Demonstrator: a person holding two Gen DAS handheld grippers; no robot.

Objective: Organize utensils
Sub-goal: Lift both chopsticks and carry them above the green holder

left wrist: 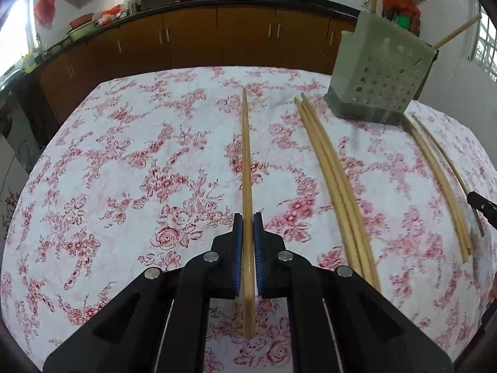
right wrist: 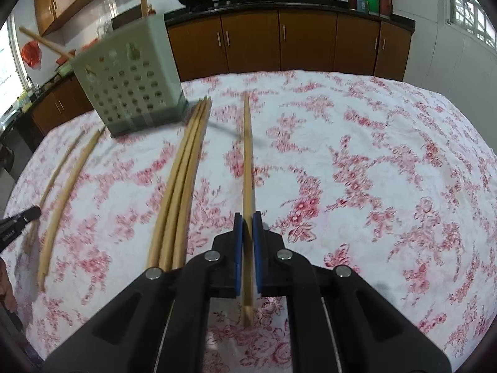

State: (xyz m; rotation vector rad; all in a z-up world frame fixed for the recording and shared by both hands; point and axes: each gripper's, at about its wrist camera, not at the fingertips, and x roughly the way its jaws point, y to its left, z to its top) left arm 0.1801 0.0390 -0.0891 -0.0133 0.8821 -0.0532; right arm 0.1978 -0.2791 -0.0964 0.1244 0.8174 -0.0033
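My left gripper (left wrist: 247,220) is shut on a wooden chopstick (left wrist: 247,161) that points forward over the floral tablecloth (left wrist: 124,161). My right gripper (right wrist: 247,220) is shut on another wooden chopstick (right wrist: 248,155), also pointing forward. A pale green perforated utensil holder (left wrist: 382,77) stands at the far right in the left wrist view and at the far left in the right wrist view (right wrist: 130,84), with two chopsticks sticking out of its top. A bundle of three chopsticks (left wrist: 332,180) lies on the cloth between the grippers; it also shows in the right wrist view (right wrist: 183,174).
Two more chopsticks (left wrist: 441,180) lie beyond the bundle, seen also in the right wrist view (right wrist: 62,192). Brown kitchen cabinets (left wrist: 217,37) with a dark counter and woks stand behind the table. The table's far edge lies just past the holder.
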